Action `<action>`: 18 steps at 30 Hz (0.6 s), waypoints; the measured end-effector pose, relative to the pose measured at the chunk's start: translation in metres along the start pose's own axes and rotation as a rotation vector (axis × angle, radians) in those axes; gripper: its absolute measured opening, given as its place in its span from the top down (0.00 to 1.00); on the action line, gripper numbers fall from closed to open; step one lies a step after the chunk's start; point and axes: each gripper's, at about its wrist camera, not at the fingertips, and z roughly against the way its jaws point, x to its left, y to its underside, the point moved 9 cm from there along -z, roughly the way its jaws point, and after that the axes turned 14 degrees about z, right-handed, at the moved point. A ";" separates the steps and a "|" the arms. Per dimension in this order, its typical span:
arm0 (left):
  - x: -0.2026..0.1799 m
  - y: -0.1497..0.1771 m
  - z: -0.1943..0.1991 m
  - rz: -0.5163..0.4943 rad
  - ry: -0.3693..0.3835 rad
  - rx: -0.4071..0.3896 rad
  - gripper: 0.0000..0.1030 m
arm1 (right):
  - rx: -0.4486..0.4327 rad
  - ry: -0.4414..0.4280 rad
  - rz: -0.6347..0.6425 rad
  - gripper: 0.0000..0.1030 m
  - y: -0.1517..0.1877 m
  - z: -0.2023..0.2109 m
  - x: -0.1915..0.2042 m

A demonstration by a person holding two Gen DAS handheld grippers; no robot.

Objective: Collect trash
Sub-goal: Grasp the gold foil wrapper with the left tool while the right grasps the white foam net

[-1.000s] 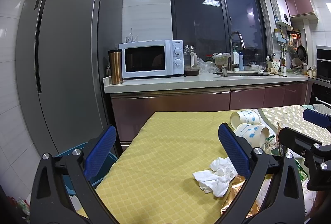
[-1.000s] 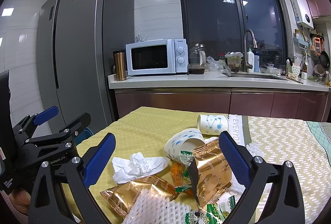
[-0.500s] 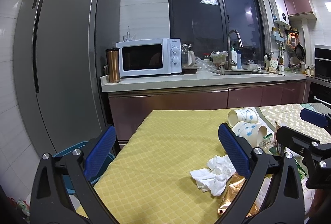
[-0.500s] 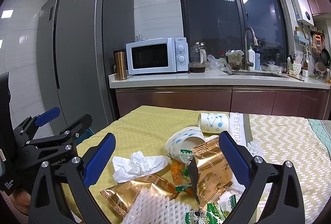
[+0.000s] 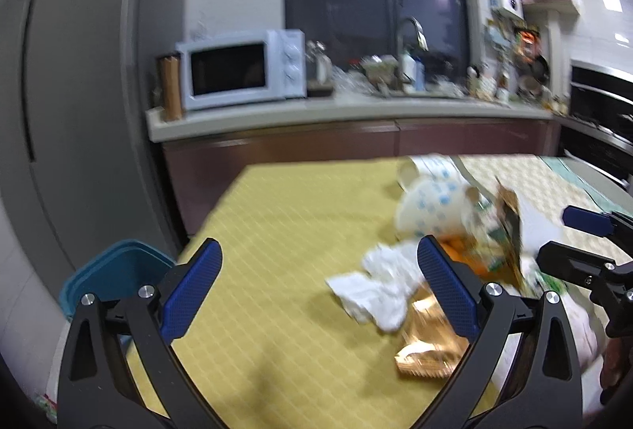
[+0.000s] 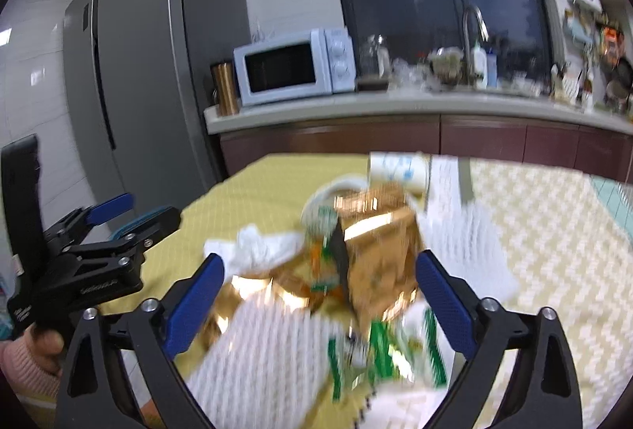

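On the yellow diamond-patterned tablecloth (image 5: 285, 231), a heap of trash: crumpled white tissue (image 5: 376, 286), gold foil snack wrapper (image 6: 379, 251), a second gold foil packet (image 5: 427, 342), white foam fruit net (image 6: 257, 357), green-and-white printed wrapper (image 6: 387, 354), and two tipped white paper cups with blue dots (image 5: 431, 207). Left gripper (image 5: 316, 290), black with blue pads, jaws wide apart, nothing between them, hovers above bare cloth just left of the tissue. Right gripper (image 6: 320, 302), jaws wide and just narrowing slightly, frames the foil wrapper and foam net without pressing them. Teal plastic bin (image 5: 114, 278) stands on the floor beside the table's left edge. Both views are motion-blurred.
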 end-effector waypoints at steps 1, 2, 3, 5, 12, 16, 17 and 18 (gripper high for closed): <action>-0.003 0.005 -0.004 -0.007 0.012 0.017 0.05 | 0.013 -0.007 0.000 0.14 0.006 0.000 0.001; -0.005 0.011 -0.008 -0.015 0.033 0.043 0.05 | 0.033 -0.022 -0.004 0.15 0.012 0.001 0.003; -0.008 0.017 -0.011 -0.022 0.051 0.067 0.05 | 0.045 -0.039 -0.009 0.17 0.018 0.002 0.005; -0.013 0.029 -0.017 -0.036 0.080 0.107 0.06 | 0.071 -0.067 -0.013 0.20 0.027 0.002 0.011; -0.032 0.069 -0.034 -0.038 0.197 0.286 0.30 | 0.109 -0.154 0.015 0.27 0.037 0.003 0.037; -0.035 0.086 -0.048 0.005 0.242 0.388 0.50 | 0.146 -0.182 0.025 0.27 0.044 -0.002 0.044; -0.036 0.089 -0.052 0.012 0.248 0.401 0.54 | 0.161 -0.183 0.023 0.27 0.047 -0.004 0.045; -0.037 0.092 -0.054 0.015 0.247 0.404 0.55 | 0.170 -0.189 0.019 0.28 0.048 -0.006 0.045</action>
